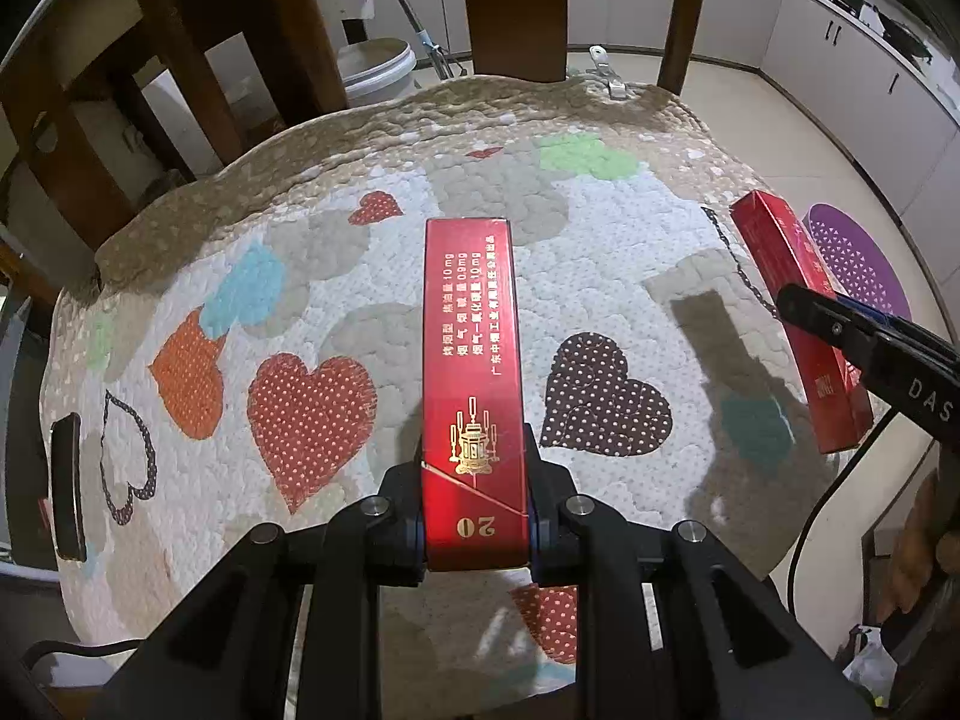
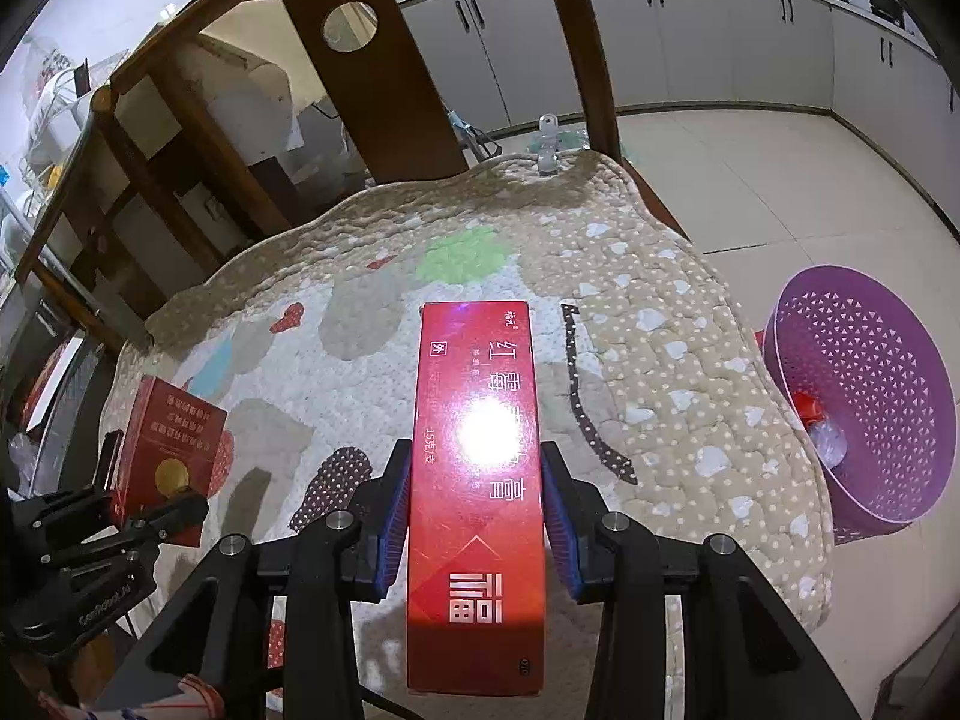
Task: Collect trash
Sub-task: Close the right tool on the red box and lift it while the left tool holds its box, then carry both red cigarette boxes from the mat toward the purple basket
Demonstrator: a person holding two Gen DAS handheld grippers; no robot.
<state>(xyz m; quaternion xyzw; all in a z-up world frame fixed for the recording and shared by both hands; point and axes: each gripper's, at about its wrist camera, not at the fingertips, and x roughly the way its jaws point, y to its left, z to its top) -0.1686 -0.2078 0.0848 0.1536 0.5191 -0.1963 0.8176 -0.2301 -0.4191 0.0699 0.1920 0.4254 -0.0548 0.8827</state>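
Observation:
My left gripper [image 1: 474,480] is shut on a red cigarette pack [image 1: 471,360] with gold print, held above a chair's quilted heart-pattern cushion [image 1: 360,228]. My right gripper [image 2: 477,468] is shut on a long red carton [image 2: 477,450] with white Chinese print, also above the cushion [image 2: 630,312]. In the left wrist view the right gripper and its carton [image 1: 798,312] show at the right edge. In the right wrist view the left gripper and its pack [image 2: 171,438] show at lower left. A purple perforated basket [image 2: 864,396] stands on the floor at the right, with red scraps inside.
A dark phone [image 1: 67,486] lies at the cushion's left edge. The wooden chair back [image 1: 516,6] rises behind the cushion. A white bucket [image 1: 378,69] and a mop stand on the tiled floor beyond. White kitchen cabinets [image 2: 690,42] line the far wall.

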